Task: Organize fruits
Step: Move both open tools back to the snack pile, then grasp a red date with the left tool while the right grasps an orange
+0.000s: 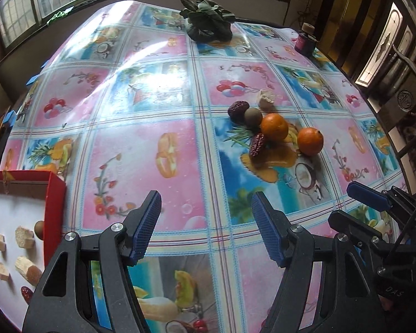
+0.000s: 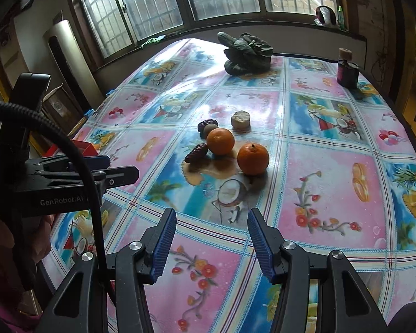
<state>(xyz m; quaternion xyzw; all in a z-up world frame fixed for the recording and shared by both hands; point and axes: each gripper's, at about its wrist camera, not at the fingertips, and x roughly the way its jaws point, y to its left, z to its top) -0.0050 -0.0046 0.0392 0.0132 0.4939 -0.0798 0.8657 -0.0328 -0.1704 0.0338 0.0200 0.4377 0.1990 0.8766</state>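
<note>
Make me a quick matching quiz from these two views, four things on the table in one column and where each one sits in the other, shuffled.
Things:
1. red box
2. leafy greens
3. dark jar
4. two oranges

Places:
A. far end of the table, near the window
B. middle of the table, among the dates
C. near left edge, holding cut pieces
D. far right corner

Pairs: 1-C, 2-A, 3-D, 4-B

2 oranges (image 2: pixel 221 141) (image 2: pixel 253 158), 2 red dates (image 2: pixel 197 153) (image 2: pixel 207 125) (wrinkled), a brown fruit (image 2: pixel 209 130) and a pale chunk (image 2: pixel 240 121) cluster mid-table.
</note>
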